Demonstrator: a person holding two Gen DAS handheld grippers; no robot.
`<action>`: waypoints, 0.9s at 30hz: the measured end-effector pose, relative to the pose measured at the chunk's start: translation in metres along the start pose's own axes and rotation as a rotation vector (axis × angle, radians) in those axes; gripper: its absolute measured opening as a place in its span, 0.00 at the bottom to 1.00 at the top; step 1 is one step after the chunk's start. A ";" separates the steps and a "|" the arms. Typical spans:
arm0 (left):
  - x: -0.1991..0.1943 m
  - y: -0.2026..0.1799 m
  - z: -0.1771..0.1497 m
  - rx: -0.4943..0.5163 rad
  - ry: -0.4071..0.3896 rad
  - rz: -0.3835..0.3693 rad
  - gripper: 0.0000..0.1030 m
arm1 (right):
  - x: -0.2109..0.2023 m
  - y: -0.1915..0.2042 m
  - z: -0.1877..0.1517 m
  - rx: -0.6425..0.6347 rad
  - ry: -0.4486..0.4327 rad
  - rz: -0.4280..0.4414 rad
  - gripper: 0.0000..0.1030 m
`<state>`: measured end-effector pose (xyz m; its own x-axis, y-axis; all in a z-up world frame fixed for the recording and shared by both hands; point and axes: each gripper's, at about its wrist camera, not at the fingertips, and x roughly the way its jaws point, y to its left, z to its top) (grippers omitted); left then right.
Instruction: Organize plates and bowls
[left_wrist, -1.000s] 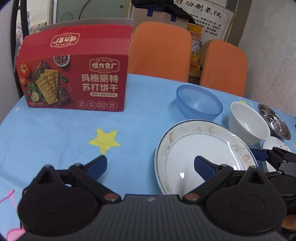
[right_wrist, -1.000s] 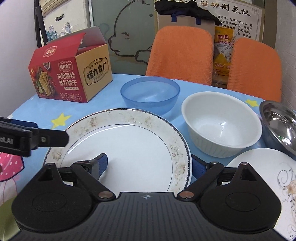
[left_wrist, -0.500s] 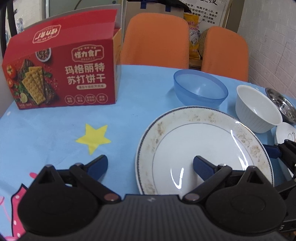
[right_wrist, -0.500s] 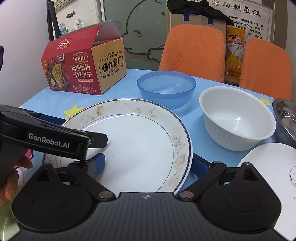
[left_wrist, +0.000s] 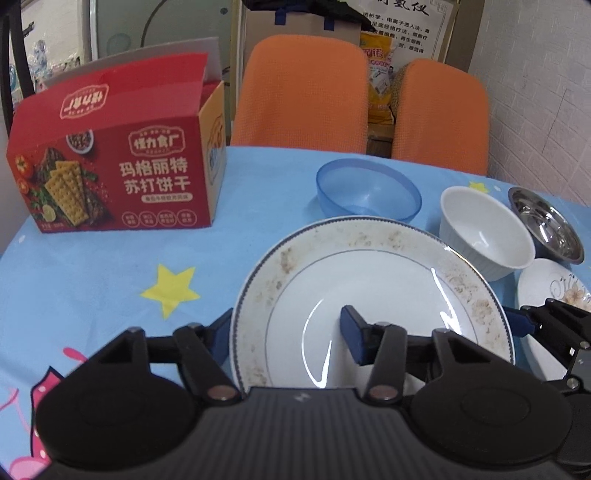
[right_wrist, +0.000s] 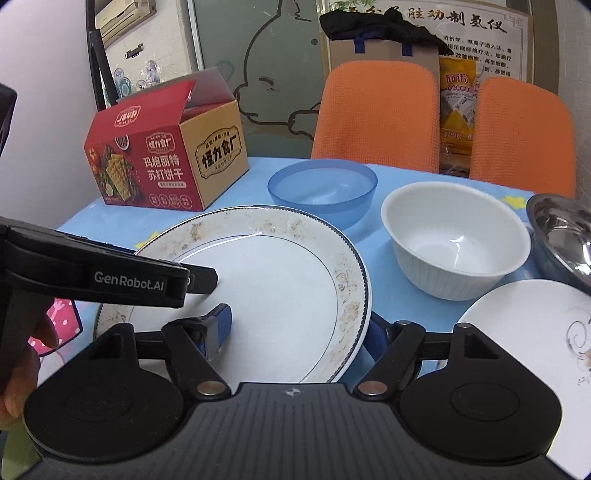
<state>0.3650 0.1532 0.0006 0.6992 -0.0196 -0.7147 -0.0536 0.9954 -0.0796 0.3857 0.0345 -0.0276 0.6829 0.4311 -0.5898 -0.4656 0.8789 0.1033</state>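
Note:
A large white plate with a speckled blue-edged rim (left_wrist: 369, 280) lies on the blue tablecloth, also in the right wrist view (right_wrist: 266, 280). My left gripper (left_wrist: 286, 336) is open and straddles the plate's left rim, one finger outside, one over the plate. My right gripper (right_wrist: 299, 328) is open and straddles the plate's right rim. Behind the plate stand a blue plastic bowl (left_wrist: 369, 194), a white bowl (left_wrist: 485, 232) and a steel bowl (left_wrist: 546, 225). A small flowered plate (right_wrist: 524, 332) lies at the right.
A red cracker box (left_wrist: 114, 166) stands at the back left of the table. Two orange chairs (left_wrist: 303, 92) stand behind the table's far edge. A brick wall (left_wrist: 546, 92) is on the right.
Both grippers have moved in on the large plate from opposite sides. Each now has a finger on either side of its rim. The jaws have narrowed a little.

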 end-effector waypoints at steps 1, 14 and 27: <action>-0.007 -0.002 0.002 0.001 -0.010 0.001 0.48 | -0.006 0.003 0.001 -0.006 -0.013 -0.011 1.00; -0.097 -0.006 -0.056 -0.001 -0.046 -0.007 0.48 | -0.096 0.044 -0.029 0.007 -0.084 -0.001 1.00; -0.114 -0.004 -0.134 0.027 -0.026 0.053 0.48 | -0.119 0.075 -0.097 0.050 -0.031 0.014 1.00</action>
<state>0.1901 0.1390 -0.0105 0.7139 0.0357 -0.6993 -0.0724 0.9971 -0.0229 0.2147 0.0297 -0.0271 0.6941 0.4489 -0.5628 -0.4470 0.8815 0.1520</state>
